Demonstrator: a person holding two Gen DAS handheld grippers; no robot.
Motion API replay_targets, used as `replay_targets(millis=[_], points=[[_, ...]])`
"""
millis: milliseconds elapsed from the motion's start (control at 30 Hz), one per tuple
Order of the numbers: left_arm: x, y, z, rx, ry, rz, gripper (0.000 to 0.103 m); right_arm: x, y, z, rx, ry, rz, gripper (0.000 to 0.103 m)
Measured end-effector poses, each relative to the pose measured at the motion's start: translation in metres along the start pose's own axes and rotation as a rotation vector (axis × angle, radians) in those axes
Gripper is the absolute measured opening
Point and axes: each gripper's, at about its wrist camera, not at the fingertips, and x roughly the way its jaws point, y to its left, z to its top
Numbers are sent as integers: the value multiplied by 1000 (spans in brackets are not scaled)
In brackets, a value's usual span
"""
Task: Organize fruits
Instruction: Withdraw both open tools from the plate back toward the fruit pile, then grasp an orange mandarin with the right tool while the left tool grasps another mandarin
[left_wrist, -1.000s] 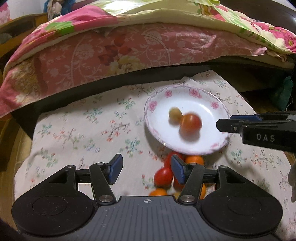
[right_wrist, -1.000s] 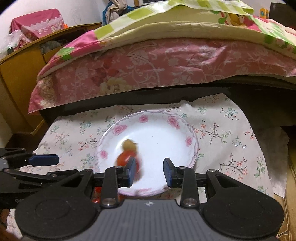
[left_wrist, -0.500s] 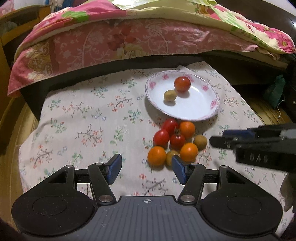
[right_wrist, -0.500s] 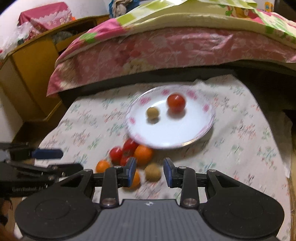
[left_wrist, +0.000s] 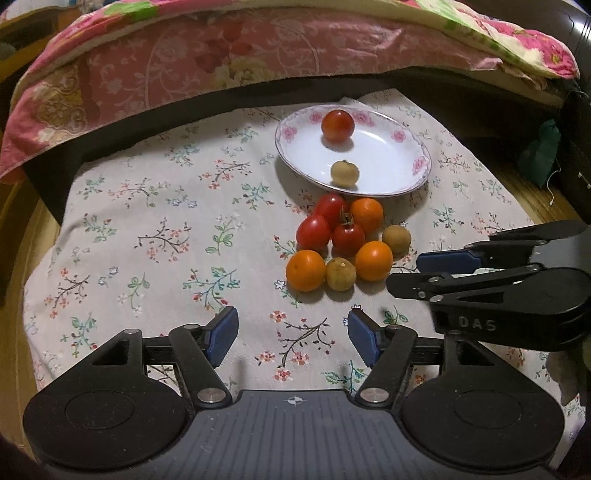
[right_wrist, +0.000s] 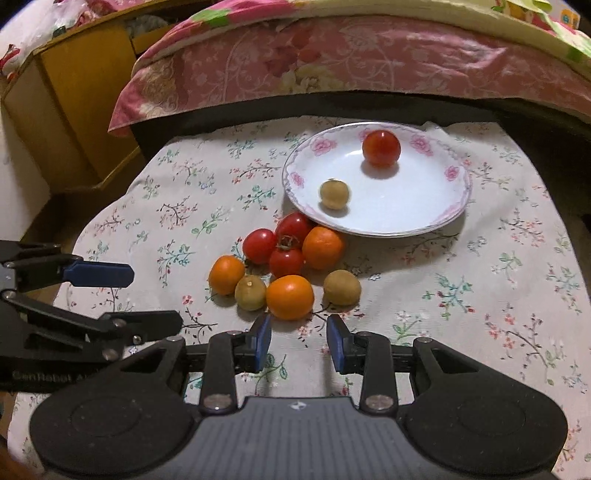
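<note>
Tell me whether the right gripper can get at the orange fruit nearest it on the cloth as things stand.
Probably yes. The right gripper is empty, its jaws apart, and the orange fruit lies just ahead of its fingertips with bare cloth between. The jaws may need to widen, and a brown fruit crowds its side.

You are in a home bedroom: a bed with a pink floral quilt (right_wrist: 351, 62), a wooden cabinet (right_wrist: 74, 110), and a flowered cloth (left_wrist: 166, 240) over the bench.
</note>
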Motion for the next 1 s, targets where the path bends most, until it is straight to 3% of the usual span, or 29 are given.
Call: replay_targets(millis=[467, 1000], points=[[12, 4, 0, -1, 22, 1, 76, 27, 6, 6, -37, 12, 4, 33], [15, 4, -3, 29, 16, 34, 80, 30, 8, 9, -51, -2, 11, 33]])
